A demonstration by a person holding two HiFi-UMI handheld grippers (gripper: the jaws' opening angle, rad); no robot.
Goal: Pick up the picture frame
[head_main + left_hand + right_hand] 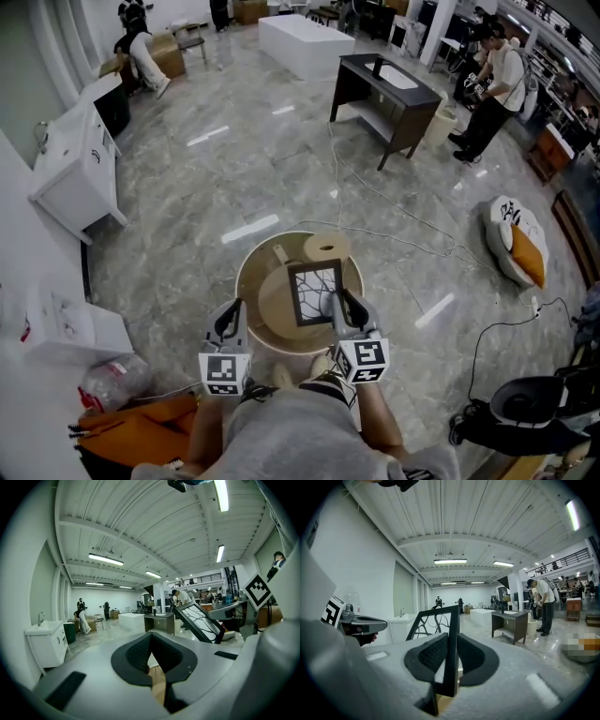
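Observation:
The picture frame (314, 292) is black, with a white sheet crossed by black branching lines. It is held tilted over a round wooden table (247, 281). My right gripper (338, 306) is shut on the frame's right edge. In the right gripper view the frame's edge (451, 634) stands upright between the two pads of my right gripper (451, 654). My left gripper (230, 323) hangs to the left of the frame, apart from it, jaws together and empty. The left gripper view shows the frame (199, 620) leaning at the right, beyond my left gripper (151, 656).
A pale round disc (325, 248) lies at the table's far side. A white cabinet (80, 169) and white box (66, 328) stand left, with an orange bag (131, 436) near my feet. Farther off are a black desk (389, 94), floor cables (394, 234), a cushion (516, 239) and a person (492, 89).

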